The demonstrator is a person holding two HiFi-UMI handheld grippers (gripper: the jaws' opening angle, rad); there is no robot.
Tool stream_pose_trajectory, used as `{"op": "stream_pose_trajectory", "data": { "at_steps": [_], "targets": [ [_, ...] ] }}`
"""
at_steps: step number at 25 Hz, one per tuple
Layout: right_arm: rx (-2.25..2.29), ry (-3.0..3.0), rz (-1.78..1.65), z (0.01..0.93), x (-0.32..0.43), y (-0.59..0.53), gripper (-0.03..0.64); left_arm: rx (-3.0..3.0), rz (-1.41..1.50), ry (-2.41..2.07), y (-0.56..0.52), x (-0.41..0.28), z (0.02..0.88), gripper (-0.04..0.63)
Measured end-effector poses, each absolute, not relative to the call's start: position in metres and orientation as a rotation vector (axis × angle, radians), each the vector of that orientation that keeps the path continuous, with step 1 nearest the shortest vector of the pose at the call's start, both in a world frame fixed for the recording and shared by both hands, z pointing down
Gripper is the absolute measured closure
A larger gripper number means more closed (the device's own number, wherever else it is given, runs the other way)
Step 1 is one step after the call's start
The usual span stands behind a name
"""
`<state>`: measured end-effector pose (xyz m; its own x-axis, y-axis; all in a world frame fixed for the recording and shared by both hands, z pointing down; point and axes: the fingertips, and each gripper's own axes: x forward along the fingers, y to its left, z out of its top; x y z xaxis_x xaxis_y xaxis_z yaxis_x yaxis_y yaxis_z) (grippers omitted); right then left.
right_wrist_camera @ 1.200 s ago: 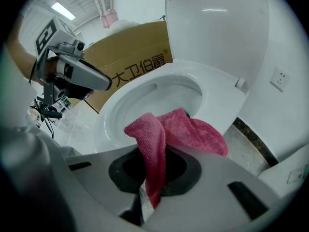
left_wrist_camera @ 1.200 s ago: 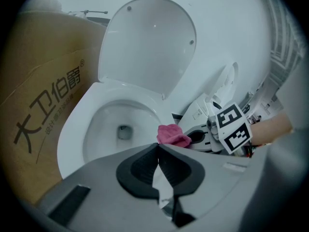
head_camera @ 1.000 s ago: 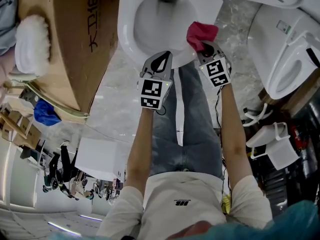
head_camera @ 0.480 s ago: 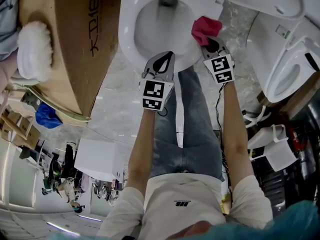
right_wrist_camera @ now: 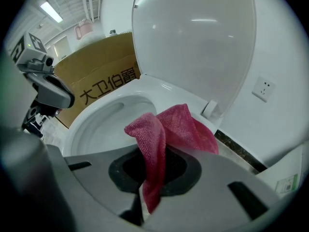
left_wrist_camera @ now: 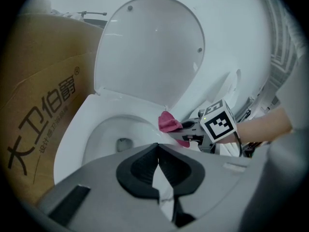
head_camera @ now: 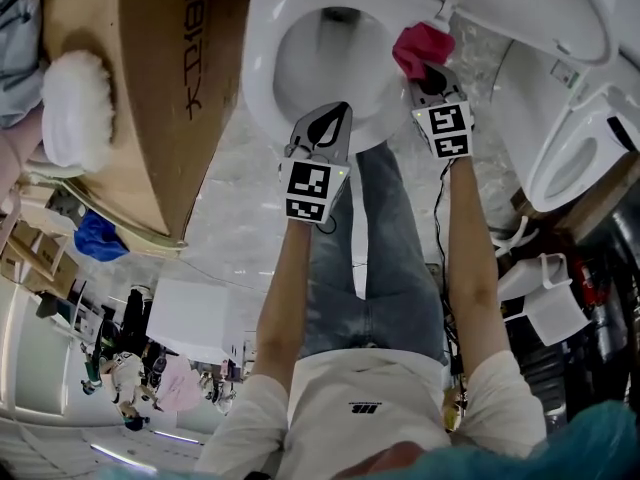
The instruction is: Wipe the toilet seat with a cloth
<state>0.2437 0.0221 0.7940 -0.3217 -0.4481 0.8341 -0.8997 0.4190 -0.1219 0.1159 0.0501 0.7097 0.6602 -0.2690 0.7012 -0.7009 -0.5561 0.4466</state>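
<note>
Cloth at the right rear of the seat rim, held by the right gripper.
Right gripper: fingers clamped on the pink cloth, which bunches ahead of them and appears to rest on the toilet seat near the hinge. Left gripper: fingers together, empty, over the front rim, well apart from the cloth. Unwiped rim curves away to the left. Lid raised; cardboard box close by on the left; marble floor.
</note>
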Motion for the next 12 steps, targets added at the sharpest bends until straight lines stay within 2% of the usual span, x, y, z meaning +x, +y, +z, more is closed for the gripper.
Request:
{"op": "stream_pose_trajectory", "data": {
  "at_steps": [12],
  "targets": [
    [1.183, -1.916, 0.721, 0.79, 0.238, -0.022, 0.595, 2.133, 0.713, -0.787, 0.027, 0.102, 0.703, 0.584]
  ]
}}
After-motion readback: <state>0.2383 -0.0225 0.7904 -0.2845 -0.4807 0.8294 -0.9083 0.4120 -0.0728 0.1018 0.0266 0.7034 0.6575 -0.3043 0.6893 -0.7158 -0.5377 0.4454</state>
